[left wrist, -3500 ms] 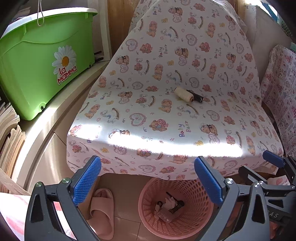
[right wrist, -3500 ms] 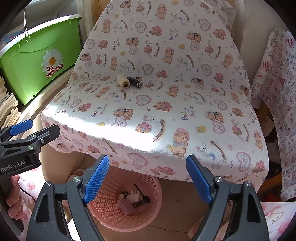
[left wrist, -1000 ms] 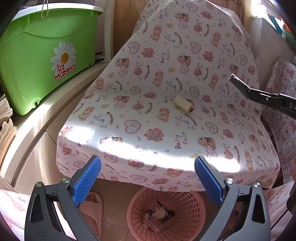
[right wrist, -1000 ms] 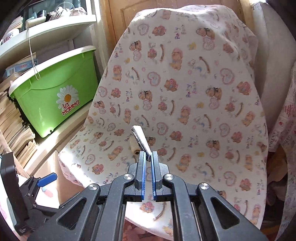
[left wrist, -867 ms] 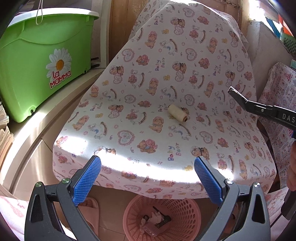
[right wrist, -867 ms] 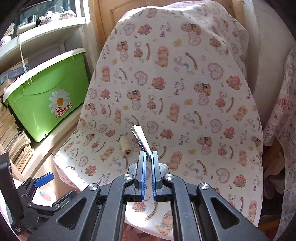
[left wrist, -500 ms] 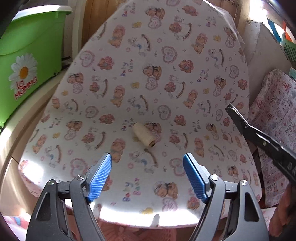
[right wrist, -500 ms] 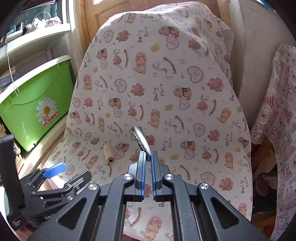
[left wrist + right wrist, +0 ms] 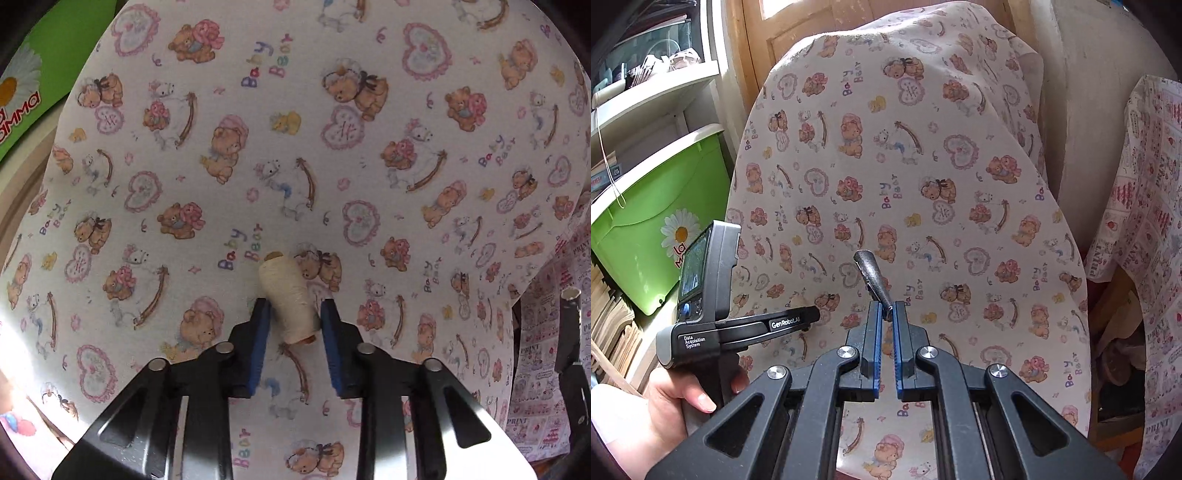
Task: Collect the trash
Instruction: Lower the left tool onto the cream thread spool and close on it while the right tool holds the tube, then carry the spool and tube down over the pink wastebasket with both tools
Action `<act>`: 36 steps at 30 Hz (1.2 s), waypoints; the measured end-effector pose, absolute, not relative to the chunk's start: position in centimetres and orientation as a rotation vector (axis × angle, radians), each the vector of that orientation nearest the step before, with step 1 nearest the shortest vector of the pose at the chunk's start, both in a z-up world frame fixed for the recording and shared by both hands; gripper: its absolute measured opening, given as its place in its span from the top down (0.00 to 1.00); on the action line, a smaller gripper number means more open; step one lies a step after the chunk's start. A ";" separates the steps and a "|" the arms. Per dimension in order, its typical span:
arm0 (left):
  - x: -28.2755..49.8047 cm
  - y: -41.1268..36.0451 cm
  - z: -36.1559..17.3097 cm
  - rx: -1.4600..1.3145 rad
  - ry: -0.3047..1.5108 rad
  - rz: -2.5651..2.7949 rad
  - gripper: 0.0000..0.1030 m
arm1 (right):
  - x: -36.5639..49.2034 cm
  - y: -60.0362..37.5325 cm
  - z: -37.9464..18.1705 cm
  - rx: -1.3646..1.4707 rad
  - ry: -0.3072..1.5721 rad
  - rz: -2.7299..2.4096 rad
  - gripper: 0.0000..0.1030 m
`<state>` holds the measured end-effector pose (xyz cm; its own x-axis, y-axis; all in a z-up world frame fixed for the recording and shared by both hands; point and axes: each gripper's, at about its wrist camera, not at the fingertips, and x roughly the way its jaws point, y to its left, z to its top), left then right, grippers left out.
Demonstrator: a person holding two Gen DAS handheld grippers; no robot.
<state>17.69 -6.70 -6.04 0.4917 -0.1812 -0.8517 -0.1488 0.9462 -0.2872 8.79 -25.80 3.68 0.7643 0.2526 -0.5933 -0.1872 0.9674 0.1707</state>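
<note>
A cream thread spool point(image 9: 290, 301) lies on the chair seat covered in teddy-bear cloth point(image 9: 369, 166). My left gripper point(image 9: 293, 314) sits around the spool, its blue pads close on both sides with a sliver of gap on each. My right gripper point(image 9: 885, 308) is shut on a dark grey tube-like piece point(image 9: 872, 275) that sticks up from its tips, held above the chair. The left gripper's body point(image 9: 738, 325) and the hand holding it show in the right wrist view, where they hide the spool.
A green La Mamma storage box point(image 9: 653, 218) stands on a shelf to the left, with stacked papers point(image 9: 613, 328) below. A second printed cloth point(image 9: 1145, 221) hangs at the right. Wooden panelling point(image 9: 798, 37) rises behind the chair.
My left gripper has moved forward and down onto the spool and narrowed its jaws around it. The right gripper still holds the dark piece and has drifted slightly.
</note>
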 end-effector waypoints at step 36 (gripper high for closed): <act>-0.9 -5.1 -2.3 -0.012 0.833 -0.172 0.75 | 4.6 -23.8 2.3 0.112 0.708 0.320 0.94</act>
<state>-0.93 -5.13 -2.26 0.6597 -0.1566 -0.7350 0.1470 0.9860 -0.0781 4.65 -23.81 2.31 0.7131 0.3259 -0.6208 -0.2508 0.9454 0.2083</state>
